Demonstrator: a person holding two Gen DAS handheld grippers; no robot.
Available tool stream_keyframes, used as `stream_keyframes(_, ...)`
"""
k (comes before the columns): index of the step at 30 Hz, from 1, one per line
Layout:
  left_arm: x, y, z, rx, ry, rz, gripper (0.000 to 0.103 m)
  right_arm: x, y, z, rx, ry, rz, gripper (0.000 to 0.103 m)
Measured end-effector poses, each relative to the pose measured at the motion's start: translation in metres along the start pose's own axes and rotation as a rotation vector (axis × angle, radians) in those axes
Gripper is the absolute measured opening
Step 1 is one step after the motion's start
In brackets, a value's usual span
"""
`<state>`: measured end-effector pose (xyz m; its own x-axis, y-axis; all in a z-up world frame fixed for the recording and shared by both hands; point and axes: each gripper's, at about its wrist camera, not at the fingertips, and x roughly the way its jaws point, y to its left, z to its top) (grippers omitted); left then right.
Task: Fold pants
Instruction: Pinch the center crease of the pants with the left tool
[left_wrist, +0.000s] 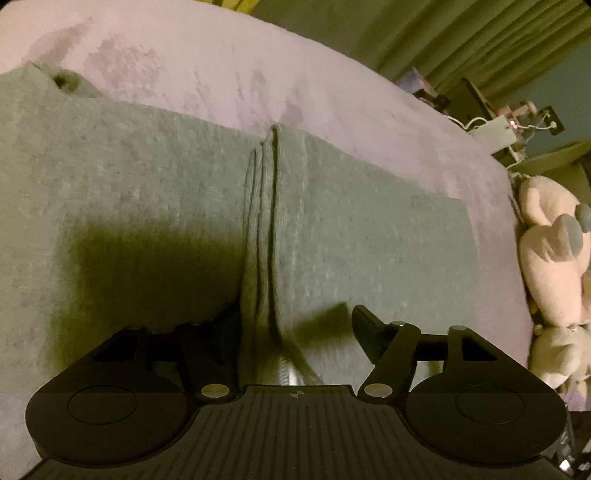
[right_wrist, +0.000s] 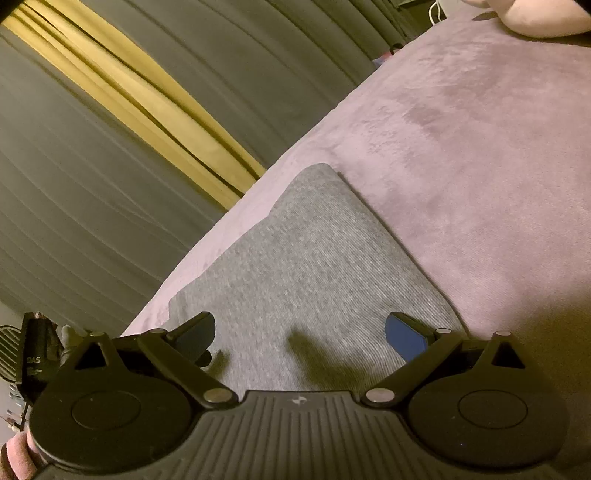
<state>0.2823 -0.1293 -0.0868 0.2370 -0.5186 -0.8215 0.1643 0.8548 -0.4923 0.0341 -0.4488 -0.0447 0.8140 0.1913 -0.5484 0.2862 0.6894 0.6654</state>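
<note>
Presently: grey pants, soft limp knit, likely light and prone to bunching, lying flat on the pink blanket; left gripper parted astride their raised fold, the best hold; right gripper spread, empty, above cloth.

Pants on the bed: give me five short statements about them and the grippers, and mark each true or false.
1. The pants are grey. True.
2. They lie on a blue blanket. False: the blanket is pinkish-purple.
3. A raised ridge of fabric runs between the left gripper fingers. True.
4. The right gripper is clamped on the pants. False: its jaws stand open above flat cloth.
5. Plush toys sit at the bed's edge. True.
</note>
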Motion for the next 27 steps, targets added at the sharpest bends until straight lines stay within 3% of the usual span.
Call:
stream_keyframes(1,0.001,0.001,0.000,-0.012,0.002,-0.012,0.072,0.000,0.000,0.000,0.000,0.000,-0.002,0.099)
stream_keyframes(3,0.001,0.004,0.002,-0.047,0.006,-0.051,0.057,0.000,0.000,0.000,0.002,-0.002,-0.001,0.099)
stream_keyframes(5,0.004,0.005,0.002,-0.064,0.027,-0.078,0.025,0.000,-0.001,0.000,0.002,-0.002,0.000,0.099)
stream_keyframes(8,0.004,0.004,-0.003,-0.034,0.016,-0.126,0.026,0.000,-0.001,0.000,0.002,-0.003,0.000,0.099)
stream_keyframes(10,0.009,0.006,-0.005,-0.036,0.016,-0.083,0.031,0.001,-0.001,0.000,0.003,-0.004,-0.001,0.099)
stream_keyframes(15,0.018,0.010,0.000,-0.152,0.026,-0.082,0.029,0.003,0.000,0.001,-0.008,-0.007,-0.007,0.099)
stream_keyframes(19,0.014,-0.001,0.001,-0.107,0.002,-0.036,0.020,0.001,-0.002,0.002,0.001,-0.012,0.004,0.099)
stream_keyframes(27,-0.024,-0.004,0.007,-0.066,-0.016,-0.032,0.018,-0.012,-0.004,0.006,0.029,-0.084,0.069,0.099)
